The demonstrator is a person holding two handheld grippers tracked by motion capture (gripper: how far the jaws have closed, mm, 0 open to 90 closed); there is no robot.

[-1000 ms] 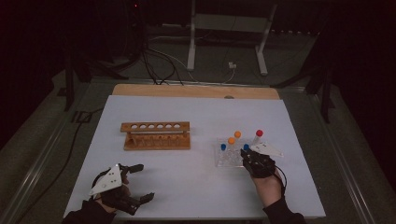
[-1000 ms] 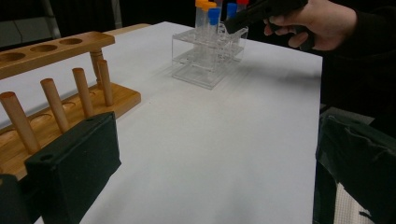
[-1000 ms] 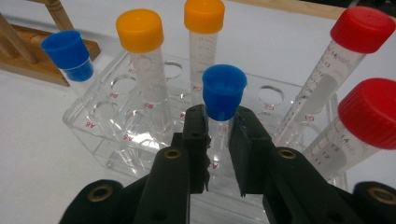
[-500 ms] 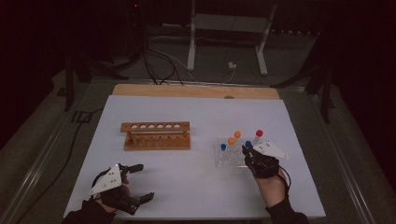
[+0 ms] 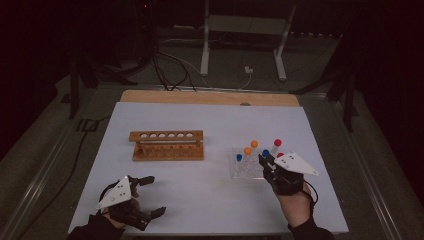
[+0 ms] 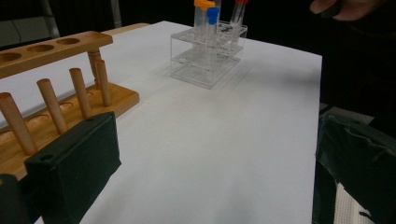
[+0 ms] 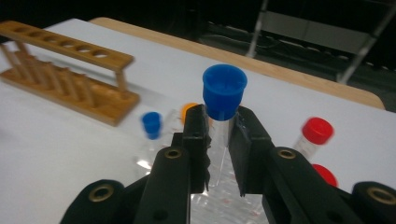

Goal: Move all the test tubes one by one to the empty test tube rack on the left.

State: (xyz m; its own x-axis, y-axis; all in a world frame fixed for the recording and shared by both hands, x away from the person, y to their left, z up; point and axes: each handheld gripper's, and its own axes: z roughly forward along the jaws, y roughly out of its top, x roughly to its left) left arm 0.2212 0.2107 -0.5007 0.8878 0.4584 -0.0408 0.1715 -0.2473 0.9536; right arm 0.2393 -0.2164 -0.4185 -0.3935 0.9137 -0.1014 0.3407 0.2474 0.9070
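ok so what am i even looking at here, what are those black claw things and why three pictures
A person sits at a white table holding a hand-operated two-jaw gripper in each hand. The high view looks down from above; each of the other two pictures comes from a camera riding on one gripper. The left gripper rests open near the table's front edge. The right gripper is shut on a blue-capped tube above the clear rack, where other capped tubes stand. A wooden rack stands empty to the left.
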